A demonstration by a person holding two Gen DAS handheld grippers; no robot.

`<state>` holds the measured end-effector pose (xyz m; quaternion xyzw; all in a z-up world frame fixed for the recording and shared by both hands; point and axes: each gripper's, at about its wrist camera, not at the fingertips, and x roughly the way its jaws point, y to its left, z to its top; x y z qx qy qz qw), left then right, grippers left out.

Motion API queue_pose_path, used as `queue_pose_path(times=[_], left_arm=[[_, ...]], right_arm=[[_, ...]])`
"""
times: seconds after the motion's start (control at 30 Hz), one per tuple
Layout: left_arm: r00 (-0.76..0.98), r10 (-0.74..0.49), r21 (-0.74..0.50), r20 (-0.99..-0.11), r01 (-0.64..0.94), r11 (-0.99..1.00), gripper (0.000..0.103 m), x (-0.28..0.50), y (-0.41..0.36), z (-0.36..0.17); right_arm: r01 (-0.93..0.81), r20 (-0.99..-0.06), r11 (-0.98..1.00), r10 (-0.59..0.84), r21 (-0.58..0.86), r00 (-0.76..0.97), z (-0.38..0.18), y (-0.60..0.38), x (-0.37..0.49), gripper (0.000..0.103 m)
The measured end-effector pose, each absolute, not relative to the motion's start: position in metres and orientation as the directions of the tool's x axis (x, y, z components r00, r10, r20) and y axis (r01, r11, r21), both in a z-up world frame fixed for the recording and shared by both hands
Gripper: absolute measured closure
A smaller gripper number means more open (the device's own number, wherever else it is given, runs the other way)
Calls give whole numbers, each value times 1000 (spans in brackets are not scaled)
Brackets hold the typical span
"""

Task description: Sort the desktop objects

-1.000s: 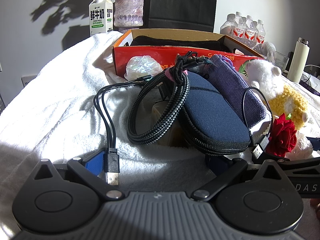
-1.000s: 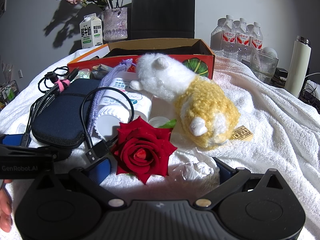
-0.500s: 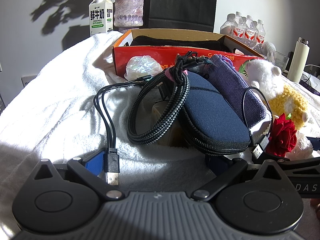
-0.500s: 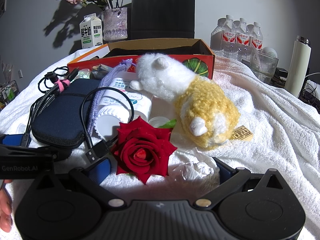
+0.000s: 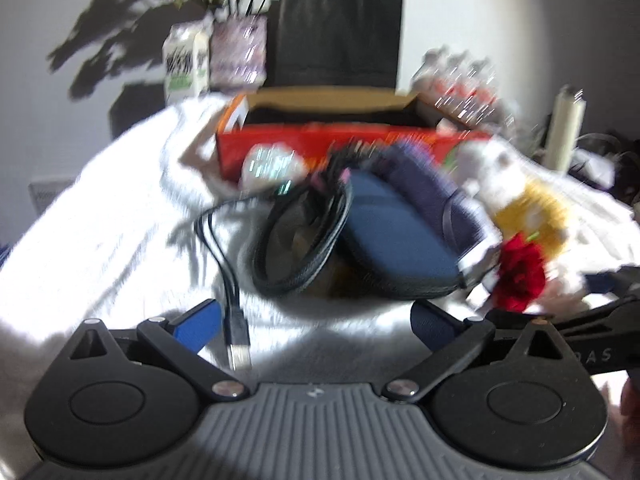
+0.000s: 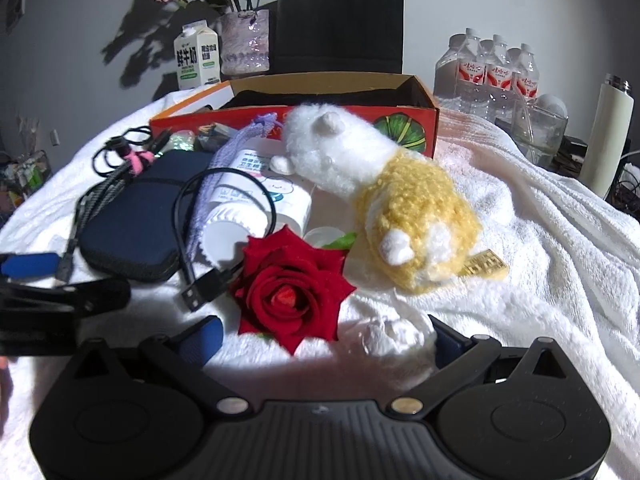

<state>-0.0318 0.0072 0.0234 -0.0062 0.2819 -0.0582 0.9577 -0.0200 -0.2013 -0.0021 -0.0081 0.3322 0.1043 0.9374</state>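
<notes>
The left wrist view is motion-blurred. My left gripper (image 5: 316, 324) is open and holds nothing; a black USB cable's plug (image 5: 238, 344) lies beside its left blue pad (image 5: 196, 326). Ahead lie a braided cable coil (image 5: 304, 236), a navy zip case (image 5: 396, 236) and a purple pouch (image 5: 424, 184). My right gripper (image 6: 324, 340) is open over the white towel, with a red rose (image 6: 292, 288) just in front of its fingers and crumpled tissue (image 6: 392, 332) by the right one. A white-and-yellow plush toy (image 6: 384, 192) lies beyond, next to a white bottle (image 6: 256, 200).
An open orange cardboard box (image 6: 412, 120) stands behind the pile. Against the wall are a milk carton (image 6: 198, 58), a flower vase (image 6: 244, 42) and a black paper bag (image 6: 340, 20). Water bottles (image 6: 492, 72), a glass (image 6: 536, 128) and a white flask (image 6: 608, 136) stand at the right.
The left wrist view has gone blurry and the objects sit lower and smaller in it, so my left gripper has pulled back. The right view has shifted only slightly. Both grippers stay open.
</notes>
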Motion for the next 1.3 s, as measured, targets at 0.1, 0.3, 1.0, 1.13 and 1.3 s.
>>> queue_pose_path(times=[0.1,0.3,1.0,1.13,1.3], left_arm=[[862,-184,-95,-472,158,983,5,-37,18,40],[851,-226,-146,-474,177,973,30,-11,27,47],[880,-284,-298,-380,174,939,88,8,51,69],[900,-273,-324,-340,161,932,88,-9,60,85],[920,-251,-299,-301,159,941,88,-33,55,102]], right_arm=[[-252,-568,963,263,100,780,11,-210,-35,2],[-308,-457,949,302,65,836,46,-212,-47,8],[-121,-574,992,77,-38,815,24,-227,49,32],[-98,-520,992,126,80,845,25,-244,35,54],[-93,-413,995,100,37,905,52,-246,-1,54]])
